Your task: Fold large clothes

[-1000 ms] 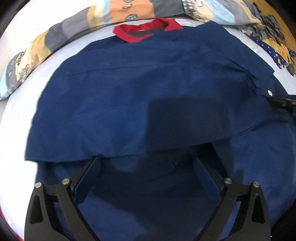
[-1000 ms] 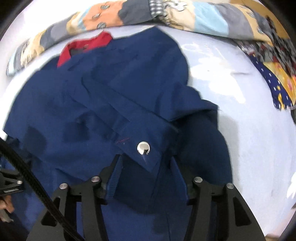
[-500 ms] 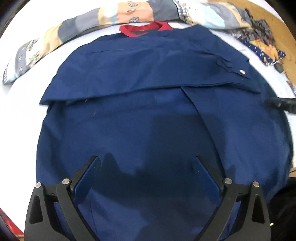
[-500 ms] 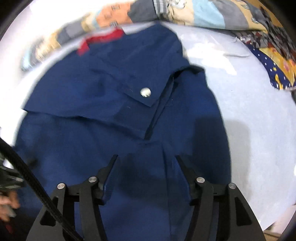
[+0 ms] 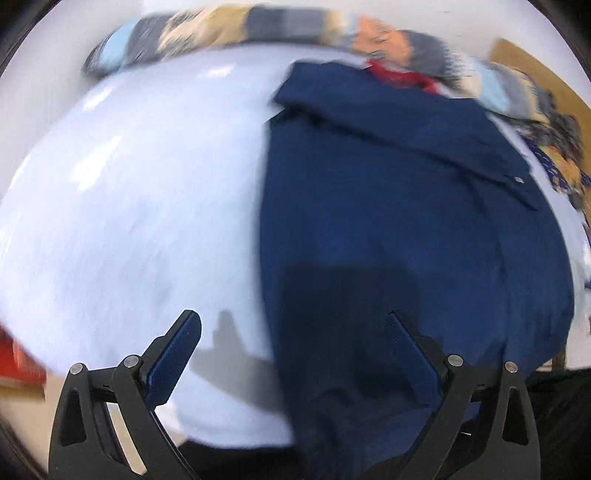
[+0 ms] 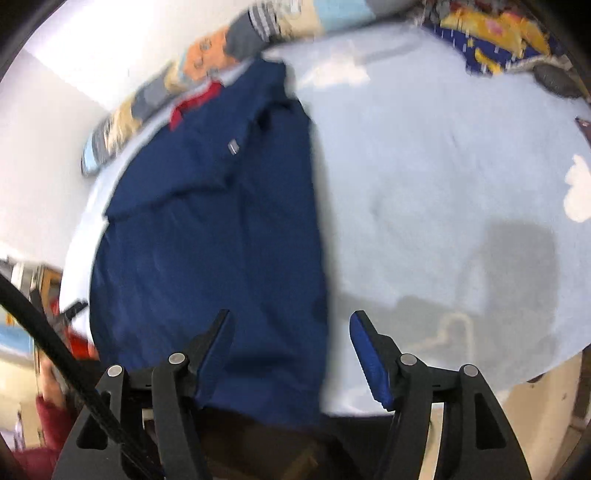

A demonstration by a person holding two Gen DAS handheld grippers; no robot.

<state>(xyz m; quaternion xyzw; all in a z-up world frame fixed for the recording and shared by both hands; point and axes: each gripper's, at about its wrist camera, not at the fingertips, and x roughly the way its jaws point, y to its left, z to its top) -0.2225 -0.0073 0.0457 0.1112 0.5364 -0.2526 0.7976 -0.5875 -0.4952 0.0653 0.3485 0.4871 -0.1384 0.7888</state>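
Both my claws have swung out past the sides of the navy shirt (image 5: 399, 206) since a second ago. Left claw (image 5: 293, 334) is spread wide, gripping nothing. Right claw (image 6: 290, 330) has just been opening, nothing pinched. Shirt lies flat on the pale blue bed (image 6: 443, 177), sleeves folded across, red collar (image 5: 400, 75) toward the patchwork quilt (image 5: 258, 22).

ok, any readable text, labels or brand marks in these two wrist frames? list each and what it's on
None readable.
Navy blue shirt: no print visible; its small silver snap is blurred, any marking unreadable.
Patchwork patterned quilt: motifs motion-blurred, no letters legible.
Pale blue bedsheet: no text.
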